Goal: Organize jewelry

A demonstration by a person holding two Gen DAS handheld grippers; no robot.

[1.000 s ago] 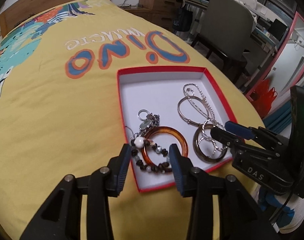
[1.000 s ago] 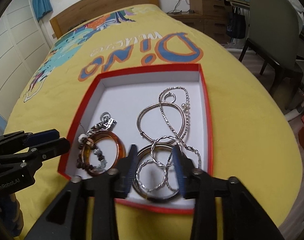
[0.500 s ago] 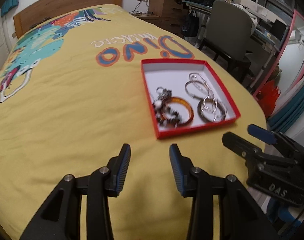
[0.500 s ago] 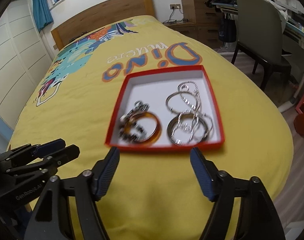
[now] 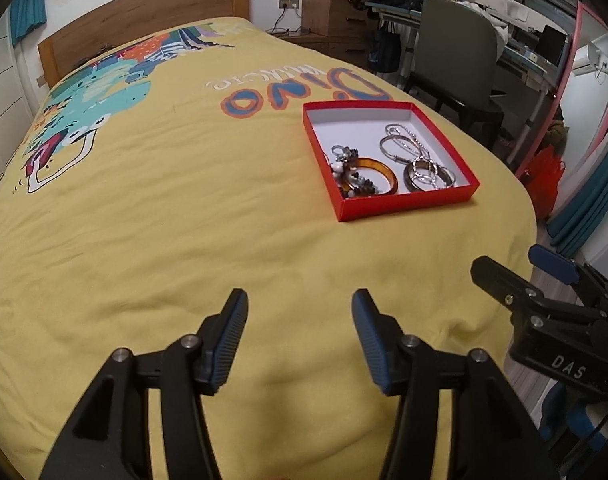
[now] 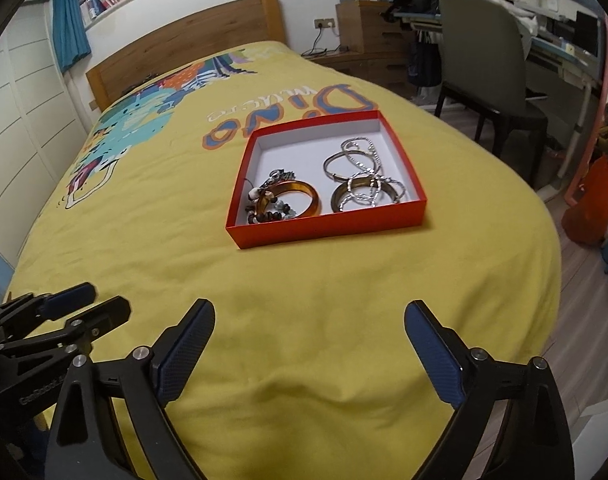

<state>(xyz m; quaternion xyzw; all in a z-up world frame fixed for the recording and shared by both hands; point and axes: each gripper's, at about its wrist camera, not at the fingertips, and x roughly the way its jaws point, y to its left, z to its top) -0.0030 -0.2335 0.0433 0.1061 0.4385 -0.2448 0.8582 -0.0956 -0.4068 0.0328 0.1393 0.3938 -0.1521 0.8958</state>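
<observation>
A red box [image 5: 403, 203] [image 6: 327, 227] with a white inside lies on the yellow bedspread. In it are an amber bangle [image 5: 377, 167] [image 6: 304, 196] with a beaded bracelet [image 5: 357, 188] [image 6: 270, 216], and silver bangles and chains [image 5: 425, 170] [image 6: 363, 192]. My left gripper [image 5: 300, 336] is open and empty, low over the bedspread well short of the box. My right gripper [image 6: 307, 352] is open wide and empty, also well back from the box. Each gripper shows at the edge of the other's view.
The yellow bedspread [image 5: 164, 200] with a dinosaur print covers the bed up to a wooden headboard [image 5: 144, 44]. A grey chair [image 5: 451, 56] and a desk stand to the right of the bed. The bed's right edge drops to a wooden floor [image 6: 583, 300].
Both grippers have pulled back from over the box toward the near end of the bed. Both have opened wider, the right one most. The jewelry stays in the box.
</observation>
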